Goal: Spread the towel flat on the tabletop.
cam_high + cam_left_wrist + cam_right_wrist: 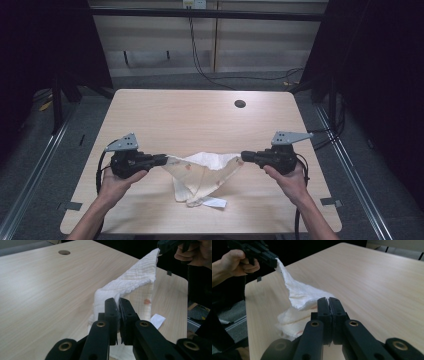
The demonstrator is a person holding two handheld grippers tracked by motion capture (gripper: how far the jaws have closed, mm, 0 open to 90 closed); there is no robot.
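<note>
Holding a cloth stretched between my two grippers, I have it lifted at both ends above the near half of the table. My left gripper is clamped on the cloth's left corner, and my right gripper is clamped on its right corner; both point inward toward each other, with the cloth spanning the gap between them.

In the left gripper view, my jaws are pressed together with a thin edge of white fabric pinched between them at the tips. From there the cloth rises up and away to the far corner, where the other gripper grips it at the top right. The fabric is cream with a waffle-like weave on one face and a faint check with a small orange mark on the other.

In the right gripper view, my jaws are likewise shut on the cloth's edge at their tips, and the cloth runs up to the left gripper held in my left hand.

From the high view, the top edge sags a little between the two clamped corners, and the middle hangs down in a rough point, its lower folds resting on the table toward the near edge. A small white tag lies on the wood at the cloth's lowest tip. A dark round hole sits in the table well beyond the cloth, toward the far side.
</note>
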